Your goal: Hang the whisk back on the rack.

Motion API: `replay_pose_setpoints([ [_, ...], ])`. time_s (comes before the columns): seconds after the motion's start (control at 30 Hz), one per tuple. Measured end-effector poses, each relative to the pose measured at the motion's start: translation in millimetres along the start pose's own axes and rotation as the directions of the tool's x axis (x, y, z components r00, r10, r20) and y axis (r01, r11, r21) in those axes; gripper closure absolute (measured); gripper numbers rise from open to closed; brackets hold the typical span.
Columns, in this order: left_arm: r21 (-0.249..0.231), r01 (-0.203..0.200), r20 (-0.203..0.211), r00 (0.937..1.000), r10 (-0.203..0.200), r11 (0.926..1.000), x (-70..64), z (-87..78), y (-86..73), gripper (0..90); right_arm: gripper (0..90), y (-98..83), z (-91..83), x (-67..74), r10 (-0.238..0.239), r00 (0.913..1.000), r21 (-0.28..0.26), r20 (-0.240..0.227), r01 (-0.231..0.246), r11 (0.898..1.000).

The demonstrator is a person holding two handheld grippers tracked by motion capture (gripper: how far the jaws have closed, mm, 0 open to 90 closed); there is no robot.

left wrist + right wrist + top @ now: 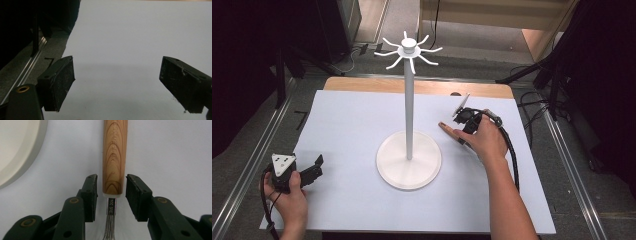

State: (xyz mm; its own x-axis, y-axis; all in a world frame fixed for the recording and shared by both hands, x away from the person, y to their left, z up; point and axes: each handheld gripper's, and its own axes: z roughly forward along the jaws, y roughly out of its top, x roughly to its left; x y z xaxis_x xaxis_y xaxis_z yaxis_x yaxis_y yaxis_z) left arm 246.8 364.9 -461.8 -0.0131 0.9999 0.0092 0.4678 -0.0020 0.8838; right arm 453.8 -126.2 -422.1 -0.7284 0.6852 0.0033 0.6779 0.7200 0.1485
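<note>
A utensil with a light wooden handle (113,152) and a thin metal neck (110,207) lies on the white table cover. My right gripper (111,185) straddles the handle's lower end, with a narrow gap on each side, so the pads do not press on it. In the high view the handle (446,127) pokes out to the left of the right gripper (461,132), which a hand covers from above. My left gripper (314,167) rests at the table's left front, held by the other hand. Its jaws stand wide apart over bare cover, nothing between them (117,82).
A white stand with a round base (389,165), a tall pole (409,110) and a ring of hooks (409,49) on top sits mid-table, just left of the utensil. Its base rim (17,145) appears in the right gripper view. Dark floor and metal rails (247,170) border the table.
</note>
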Motion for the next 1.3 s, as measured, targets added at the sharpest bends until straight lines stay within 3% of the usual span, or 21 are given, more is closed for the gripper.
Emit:
replay_pose_setpoints([
  [0.53,0.0,0.003,0.001,1.0,-0.003,1.0,0.1,-0.2,0.0,13.7,69.0,13.7,14.8,-0.1,-0.013,0.9999,0.053,0.009,0.013,0.999],
  [0.63,0.001,0.0,0.0,1.0,0.0,1.0,0.0,-0.1,0.1,13.7,69.4,14.5,17.0,-2.0,0.013,0.9999,0.054,-0.008,-0.012,0.998],
  [0.97,0.001,0.003,-0.002,1.0,-0.003,1.0,0.0,0.0,0.0,13.7,69.4,18.5,21.9,-6.8,0.036,0.9987,0.094,-0.036,-0.032,0.995],
  [1.17,0.001,0.003,-0.002,1.0,-0.003,1.0,0.0,0.0,0.0,13.7,70.2,18.1,22.1,-3.8,0.022,0.9997,0.086,-0.014,-0.021,0.996],
  [1.3,-0.001,-0.001,-0.001,1.0,0.001,1.0,-0.3,0.2,-0.1,13.7,70.3,15.0,21.1,-4.9,0.035,0.999,0.066,-0.027,-0.034,0.997],
])
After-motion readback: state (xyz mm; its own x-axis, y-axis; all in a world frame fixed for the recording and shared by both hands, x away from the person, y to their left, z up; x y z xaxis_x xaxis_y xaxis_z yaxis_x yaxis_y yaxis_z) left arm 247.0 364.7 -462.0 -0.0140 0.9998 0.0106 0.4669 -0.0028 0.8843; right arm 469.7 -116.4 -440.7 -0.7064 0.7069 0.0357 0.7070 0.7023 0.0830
